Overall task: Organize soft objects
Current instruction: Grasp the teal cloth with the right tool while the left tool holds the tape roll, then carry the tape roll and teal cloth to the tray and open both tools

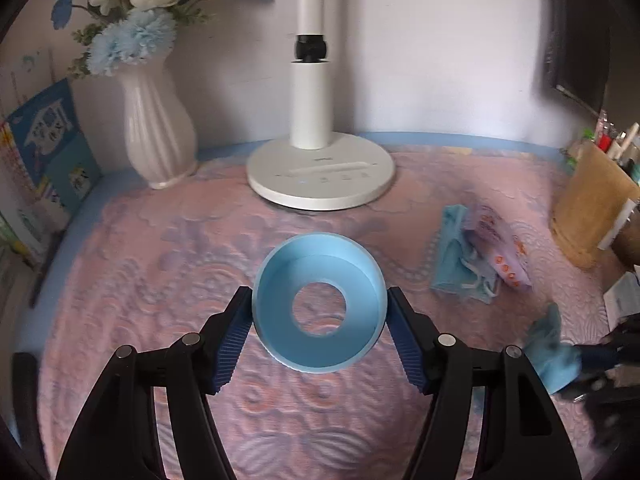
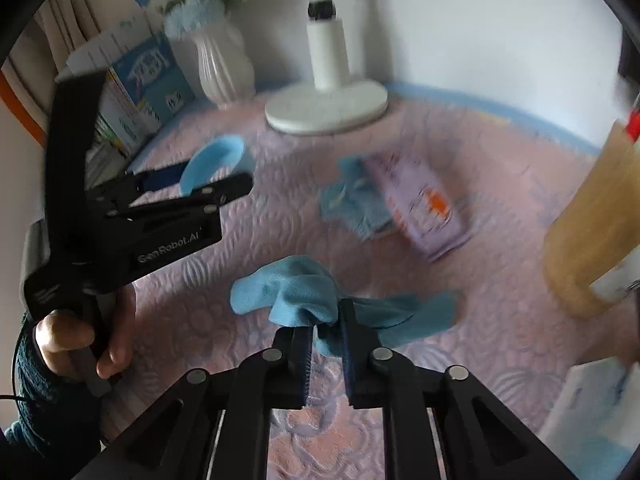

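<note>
While the left gripper (image 1: 320, 312) clamps the blue cup (image 1: 320, 304) between its fingers and the right gripper (image 2: 326, 344) pinches the blue cloth (image 2: 304, 292), stuffing it inside seems next.

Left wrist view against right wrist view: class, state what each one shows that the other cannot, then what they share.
Only the left wrist view shows the hole through the blue ring's floor and both pads of the left gripper pressing on its sides. Only the right wrist view shows the right gripper shut on the blue cloth, and the hand on the left gripper's handle. Both show the white vase, the lamp base and the pile of cloths.
</note>
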Motion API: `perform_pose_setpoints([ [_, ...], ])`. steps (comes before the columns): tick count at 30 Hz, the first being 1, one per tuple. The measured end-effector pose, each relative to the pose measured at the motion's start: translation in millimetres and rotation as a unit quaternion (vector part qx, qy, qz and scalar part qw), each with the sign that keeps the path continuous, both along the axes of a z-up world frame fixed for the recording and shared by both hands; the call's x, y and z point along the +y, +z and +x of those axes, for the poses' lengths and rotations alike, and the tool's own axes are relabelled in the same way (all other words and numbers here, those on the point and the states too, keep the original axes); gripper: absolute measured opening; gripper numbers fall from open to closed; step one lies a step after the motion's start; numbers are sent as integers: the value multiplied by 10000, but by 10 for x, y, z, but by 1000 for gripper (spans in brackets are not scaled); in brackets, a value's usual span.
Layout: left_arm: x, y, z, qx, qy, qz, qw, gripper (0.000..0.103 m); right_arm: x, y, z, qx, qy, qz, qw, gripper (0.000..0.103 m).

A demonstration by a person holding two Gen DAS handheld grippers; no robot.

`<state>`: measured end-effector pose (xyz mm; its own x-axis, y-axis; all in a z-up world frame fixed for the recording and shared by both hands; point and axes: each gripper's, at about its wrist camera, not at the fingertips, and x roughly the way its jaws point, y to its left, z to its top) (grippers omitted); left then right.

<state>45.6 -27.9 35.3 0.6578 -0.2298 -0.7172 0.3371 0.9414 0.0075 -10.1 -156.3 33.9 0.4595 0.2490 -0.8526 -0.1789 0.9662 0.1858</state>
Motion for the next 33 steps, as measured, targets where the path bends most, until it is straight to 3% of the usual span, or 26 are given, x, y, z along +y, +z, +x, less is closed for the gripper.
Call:
perform_pose_setpoints([
  [3, -11, -96, 59, 140, 59, 75, 9999, 64, -59, -90, 16, 286, 98, 206, 9993, 24],
  [5, 17, -75, 59, 87, 64, -54, 9999, 65, -129, -81, -29, 240, 115, 377, 9989, 49],
  [6, 25, -72, 51, 76, 64, -81, 9999, 65, -157, -67, -57, 155, 72, 419, 9990, 70],
  [7, 28, -75, 48, 81, 55, -94, 9999, 65, -189, -58, -89, 57, 9, 480, 9988, 84],
  [11, -19, -93, 20, 101, 32, 1, 9999, 65, -220, -115, -125, 153, 23, 1055, 9943, 87],
  [15, -34, -98, 23, 67, 3, 90, 9999, 65, -157, -210, -86, 92, -365, 1081, 9934, 87],
  [17, -24, -99, 22, 65, 8, 105, 9999, 65, -65, -213, -113, -80, -475, 832, 9954, 85],
  [19, -26, -100, 22, 73, 7, 120, 9999, 65, 46, -209, -149, -288, -552, 66, 9980, 46],
  [20, -30, -98, 19, 70, 8, 136, 9999, 65, 79, -208, -169, -376, -558, -210, 9975, 41],
  [22, -49, -95, 5, 39, -32, 183, 9998, 65, 30, -179, -208, -387, -560, 6, 9977, 17],
  [25, -170, -58, -70, -72, -201, 389, 9990, 65, -141, -33, -276, -513, -702, 125, 9961, 16],
  [29, -418, 126, -204, 3, -650, -100, 9978, 65, -467, 288, -404, -806, -1032, 87, 9914, 16],
  [33, -876, 358, -347, -162, -1255, -183, 9918, 65, -873, 496, -471, -625, -1338, 359, 9884, 16],
])
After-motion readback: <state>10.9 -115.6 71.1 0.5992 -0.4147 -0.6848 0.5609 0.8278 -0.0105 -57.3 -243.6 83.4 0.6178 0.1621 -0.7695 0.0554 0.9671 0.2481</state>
